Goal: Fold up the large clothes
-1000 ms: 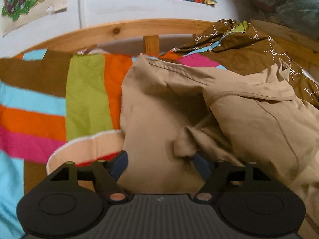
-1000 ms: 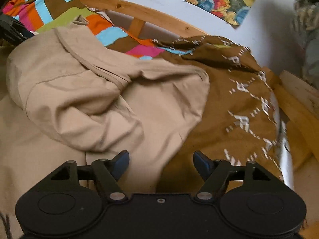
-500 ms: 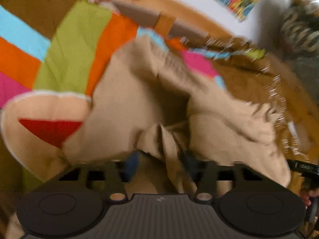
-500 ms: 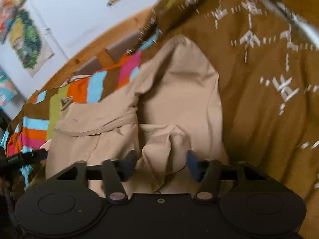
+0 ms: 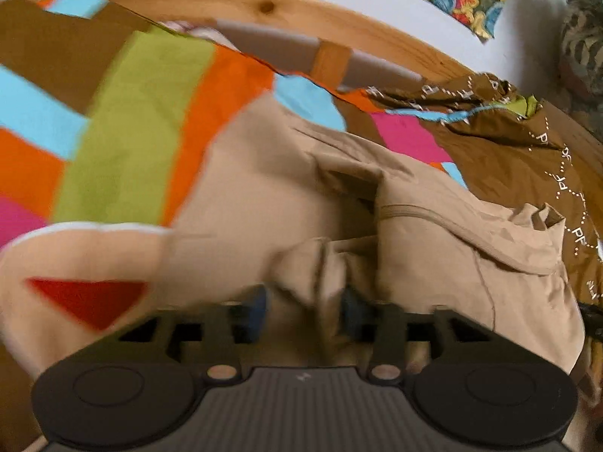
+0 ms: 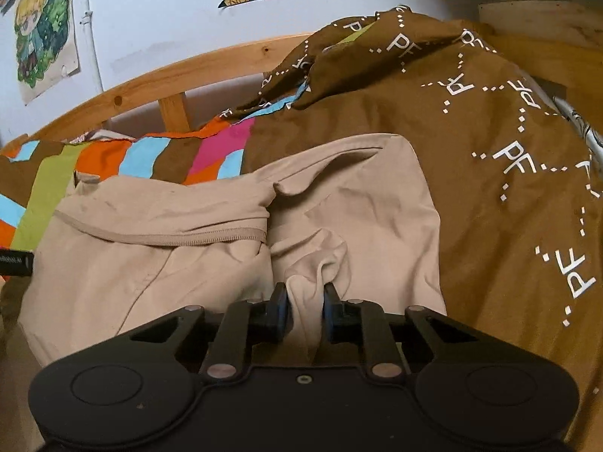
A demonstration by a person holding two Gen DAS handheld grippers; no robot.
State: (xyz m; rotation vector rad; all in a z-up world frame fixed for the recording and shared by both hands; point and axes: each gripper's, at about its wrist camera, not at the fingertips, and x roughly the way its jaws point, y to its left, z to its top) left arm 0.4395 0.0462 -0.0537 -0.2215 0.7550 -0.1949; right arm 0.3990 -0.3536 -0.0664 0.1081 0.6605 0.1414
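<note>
A large tan garment (image 5: 433,233) lies crumpled on the bed, its stitched hem (image 6: 169,239) running across the right wrist view. My left gripper (image 5: 305,307) sits at its near edge. The jaws are opening, and a bunched fold between them touches both blue pads as far as the blur shows. My right gripper (image 6: 305,301) is at the garment's (image 6: 150,275) other side. Its jaws are closing, and a narrow upright fold is pinched between its pads.
The garment rests on a striped multicoloured bedcover (image 5: 132,132) and a brown blanket with white letters (image 6: 490,132). A wooden headboard (image 6: 188,71) and a wall with posters (image 6: 41,37) stand behind. A black part (image 6: 15,263) shows at the left edge.
Both grippers have rolled and closed in on the tan garment. The right jaws went from wide apart to pinching a fold. The left jaws narrowed around a bunch of cloth.
</note>
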